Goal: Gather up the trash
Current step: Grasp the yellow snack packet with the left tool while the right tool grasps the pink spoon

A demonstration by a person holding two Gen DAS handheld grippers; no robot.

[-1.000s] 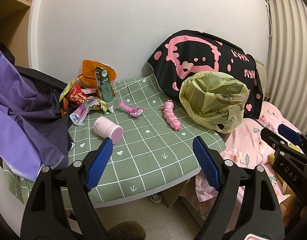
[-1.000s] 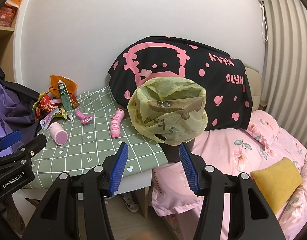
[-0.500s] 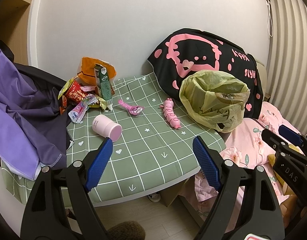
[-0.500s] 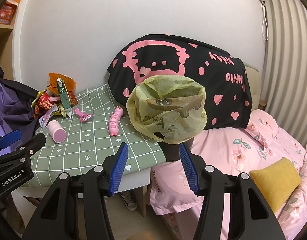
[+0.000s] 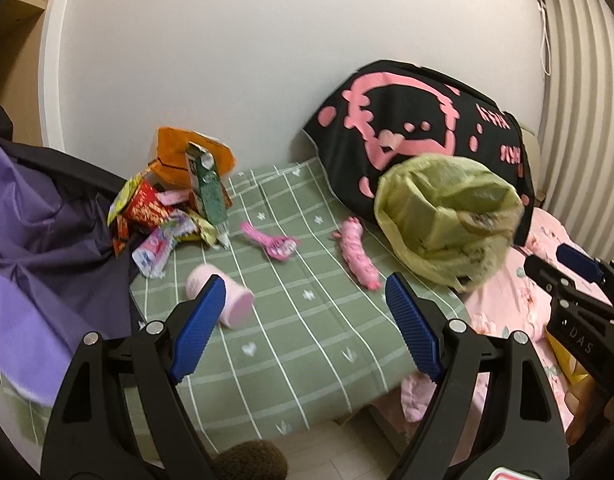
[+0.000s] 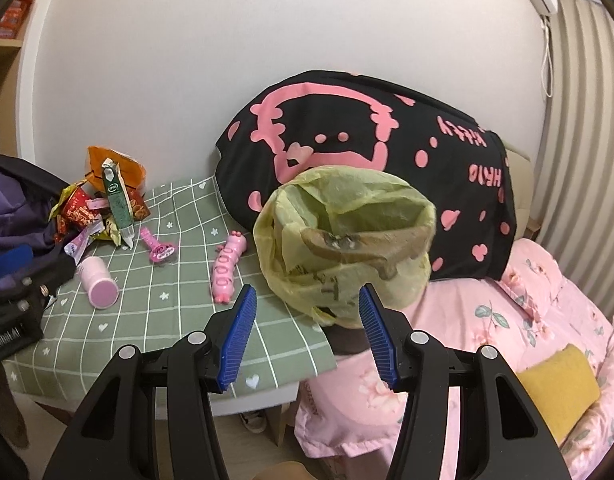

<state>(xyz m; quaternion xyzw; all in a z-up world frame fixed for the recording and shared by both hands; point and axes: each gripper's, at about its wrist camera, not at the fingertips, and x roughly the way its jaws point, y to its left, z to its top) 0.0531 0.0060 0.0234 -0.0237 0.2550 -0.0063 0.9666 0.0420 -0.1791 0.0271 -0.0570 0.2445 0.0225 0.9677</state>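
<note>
A heap of wrappers (image 5: 155, 216) with a green carton (image 5: 206, 192) and an orange bag (image 5: 175, 152) lies at the far left of the green checked table (image 5: 307, 320). A pink cup (image 5: 235, 304) lies on its side, close in front of my left gripper (image 5: 303, 328), which is open and empty. A bin lined with a yellow-green bag (image 6: 343, 240) stands at the table's right end. My right gripper (image 6: 307, 336) is open and empty just in front of that bag. The wrapper heap (image 6: 87, 212) and pink cup (image 6: 97, 282) also show in the right wrist view.
A pink toy brush (image 5: 273, 242) and a pink caterpillar toy (image 5: 357, 254) lie mid-table. Purple cloth (image 5: 31, 248) hangs at the left. A black and pink cushion (image 6: 367, 144) leans on the wall behind the bin, and a pink floral bed (image 6: 527, 320) is to the right.
Both grippers have moved forward toward the table; the cup, trash heap and bin bag appear larger and nearer. Both stay open.
</note>
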